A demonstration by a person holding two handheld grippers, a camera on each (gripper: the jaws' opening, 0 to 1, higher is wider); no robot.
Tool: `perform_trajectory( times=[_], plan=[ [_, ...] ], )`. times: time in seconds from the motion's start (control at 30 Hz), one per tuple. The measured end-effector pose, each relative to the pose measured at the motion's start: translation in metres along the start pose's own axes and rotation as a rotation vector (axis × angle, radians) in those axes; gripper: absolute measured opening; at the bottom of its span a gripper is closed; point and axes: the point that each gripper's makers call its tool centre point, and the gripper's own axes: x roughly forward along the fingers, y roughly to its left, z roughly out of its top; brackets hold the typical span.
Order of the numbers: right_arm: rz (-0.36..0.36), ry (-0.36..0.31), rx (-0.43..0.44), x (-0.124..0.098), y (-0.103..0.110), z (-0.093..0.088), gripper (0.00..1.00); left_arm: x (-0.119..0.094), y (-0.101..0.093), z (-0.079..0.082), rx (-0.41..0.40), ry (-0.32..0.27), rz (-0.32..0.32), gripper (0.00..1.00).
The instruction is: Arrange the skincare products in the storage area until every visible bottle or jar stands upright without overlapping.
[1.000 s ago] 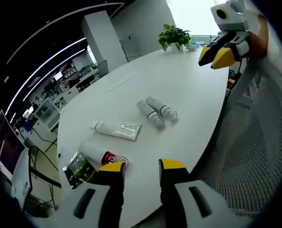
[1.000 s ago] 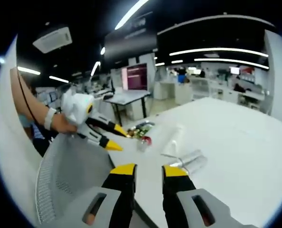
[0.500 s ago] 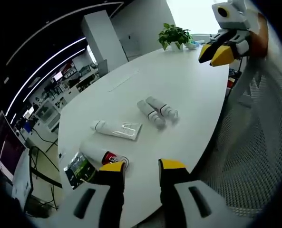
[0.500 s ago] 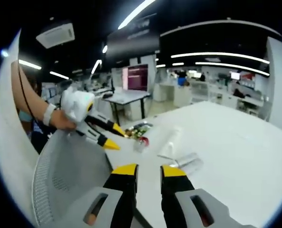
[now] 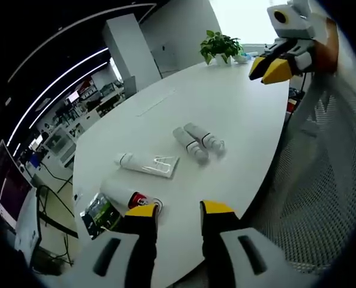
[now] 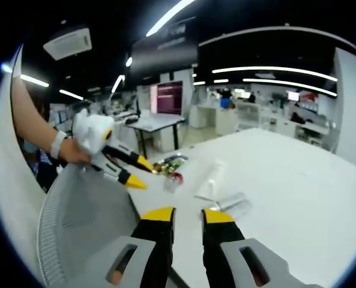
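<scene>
Two small silver-white bottles (image 5: 196, 143) lie side by side in the middle of the white table (image 5: 238, 102). Left of them a flat white tube (image 5: 146, 163) lies on its side. Closer to me, a white bottle with a red end (image 5: 129, 197) lies beside a dark green packet (image 5: 98, 215). My left gripper (image 5: 179, 211) hovers open above the table's near edge, holding nothing. My right gripper (image 5: 268, 70) hangs at the upper right, off the table. In the right gripper view, my right gripper (image 6: 187, 216) is open and holds nothing, with the bottles (image 6: 230, 204), tube (image 6: 211, 176) and left gripper (image 6: 138, 174) ahead.
A grey mesh chair back (image 5: 322, 180) stands close along the table's right edge, also visible under the left gripper (image 6: 87, 228). A potted plant (image 5: 220, 45) sits at the table's far end. Office desks and screens (image 6: 168, 99) lie beyond the table.
The right gripper's tips have drifted slightly up and left in the left gripper view, and its own view has shifted a little. The products lie as before.
</scene>
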Motion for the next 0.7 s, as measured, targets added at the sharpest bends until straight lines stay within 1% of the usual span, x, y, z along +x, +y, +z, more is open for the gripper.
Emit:
perform_trajectory(
  times=[0.2, 0.43, 0.57, 0.7],
  plan=[
    [-0.012, 0.003, -0.003, 0.000, -0.002, -0.001, 0.17, 0.000, 0.000, 0.000, 0.002, -0.001, 0.001, 0.25],
    [-0.027, 0.010, 0.005, 0.000, -0.005, -0.002, 0.18, -0.001, 0.001, 0.002, 0.005, -0.015, 0.006, 0.25],
    [-0.032, 0.027, 0.000, 0.001, -0.006, -0.005, 0.18, -0.001, 0.001, 0.000, 0.010, -0.002, 0.007, 0.24],
    [-0.045, 0.057, 0.003, 0.003, -0.008, -0.010, 0.18, -0.001, -0.001, 0.002, 0.009, -0.007, -0.002, 0.25]
  ],
)
